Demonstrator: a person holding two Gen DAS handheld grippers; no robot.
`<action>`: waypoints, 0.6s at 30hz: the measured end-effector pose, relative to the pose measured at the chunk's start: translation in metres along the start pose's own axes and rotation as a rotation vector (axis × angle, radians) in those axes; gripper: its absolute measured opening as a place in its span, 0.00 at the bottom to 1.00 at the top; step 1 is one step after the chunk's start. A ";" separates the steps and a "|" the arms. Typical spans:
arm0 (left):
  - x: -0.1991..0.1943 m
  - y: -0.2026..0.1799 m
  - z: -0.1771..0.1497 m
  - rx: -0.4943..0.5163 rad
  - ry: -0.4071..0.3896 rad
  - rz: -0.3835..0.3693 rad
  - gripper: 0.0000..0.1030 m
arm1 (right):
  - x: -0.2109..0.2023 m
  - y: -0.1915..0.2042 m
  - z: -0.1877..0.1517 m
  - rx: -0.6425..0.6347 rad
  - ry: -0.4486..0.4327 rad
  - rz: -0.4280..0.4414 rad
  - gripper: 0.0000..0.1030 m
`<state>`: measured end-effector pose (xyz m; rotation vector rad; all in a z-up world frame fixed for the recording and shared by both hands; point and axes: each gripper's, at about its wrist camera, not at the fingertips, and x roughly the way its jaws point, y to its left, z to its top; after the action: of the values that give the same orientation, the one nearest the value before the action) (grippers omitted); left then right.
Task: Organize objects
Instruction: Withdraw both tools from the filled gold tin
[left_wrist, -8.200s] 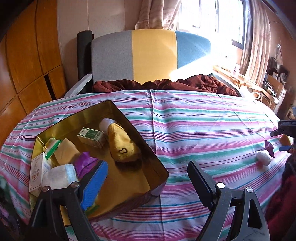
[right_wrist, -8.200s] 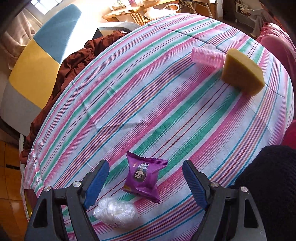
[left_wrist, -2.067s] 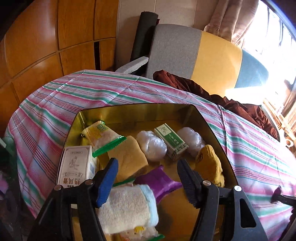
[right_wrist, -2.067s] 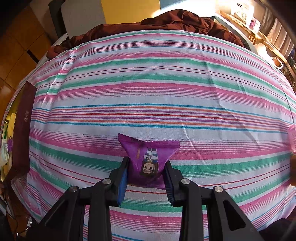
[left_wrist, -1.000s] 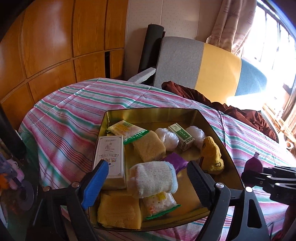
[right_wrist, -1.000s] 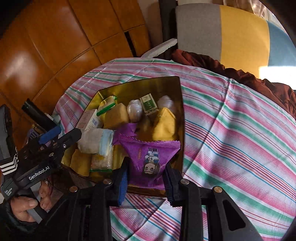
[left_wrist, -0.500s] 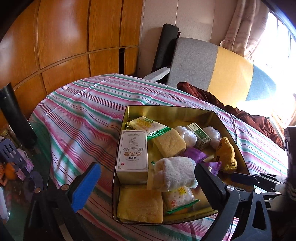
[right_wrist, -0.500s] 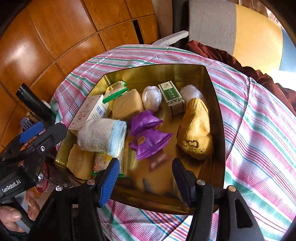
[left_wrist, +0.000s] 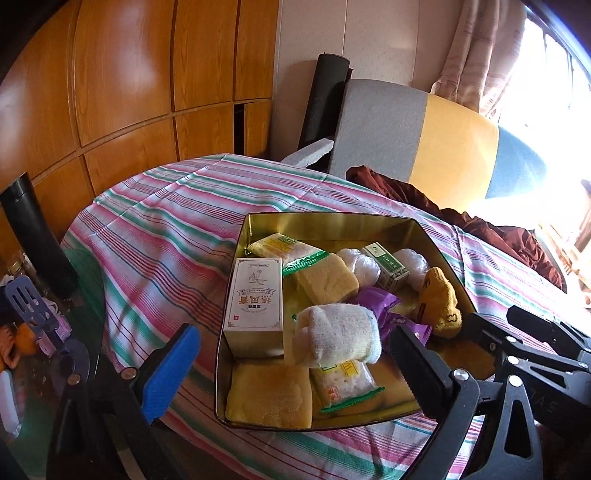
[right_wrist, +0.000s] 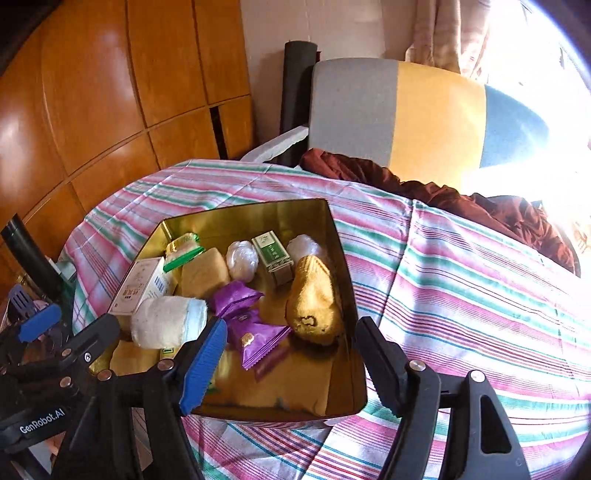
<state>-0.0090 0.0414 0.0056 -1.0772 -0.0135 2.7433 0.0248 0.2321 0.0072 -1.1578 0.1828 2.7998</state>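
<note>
A gold tin (left_wrist: 332, 218) sits on the striped tablecloth with several items in it: a white box (left_wrist: 255, 299), a rolled white sock (left_wrist: 340, 334), a yellow sock (right_wrist: 314, 299) and snack packs. The purple snack packet (right_wrist: 258, 339) lies loose on the tin's floor beside a second purple packet (right_wrist: 236, 297). My right gripper (right_wrist: 291, 350) hovers over the tin's near right corner, its jaws opening with nothing pressed between them. My left gripper (left_wrist: 293, 363) stands wide open at the tin's near edge, the white sock beyond its fingers but not touched.
A grey, yellow and blue chair (right_wrist: 424, 110) with a brown cloth (right_wrist: 443, 199) stands behind the table. A black cylinder (left_wrist: 33, 236) and small clutter sit low at the left. Wood panels line the left wall. Striped cloth (right_wrist: 480, 295) spreads to the right of the tin.
The right gripper has let go of the purple packet, which now lies in the tin, and its jaws have spread. The left gripper has opened wider and drawn back slightly.
</note>
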 end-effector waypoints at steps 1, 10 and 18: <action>-0.002 -0.001 -0.001 -0.002 -0.004 0.000 1.00 | -0.004 -0.002 0.000 0.008 -0.013 -0.010 0.71; -0.019 -0.010 -0.009 0.013 -0.036 0.008 1.00 | -0.022 -0.003 0.000 0.013 -0.060 -0.057 0.71; -0.023 -0.009 -0.013 0.016 -0.030 0.015 1.00 | -0.026 0.005 -0.004 -0.005 -0.069 -0.059 0.71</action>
<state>0.0177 0.0453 0.0126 -1.0366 0.0120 2.7679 0.0448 0.2255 0.0233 -1.0478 0.1328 2.7852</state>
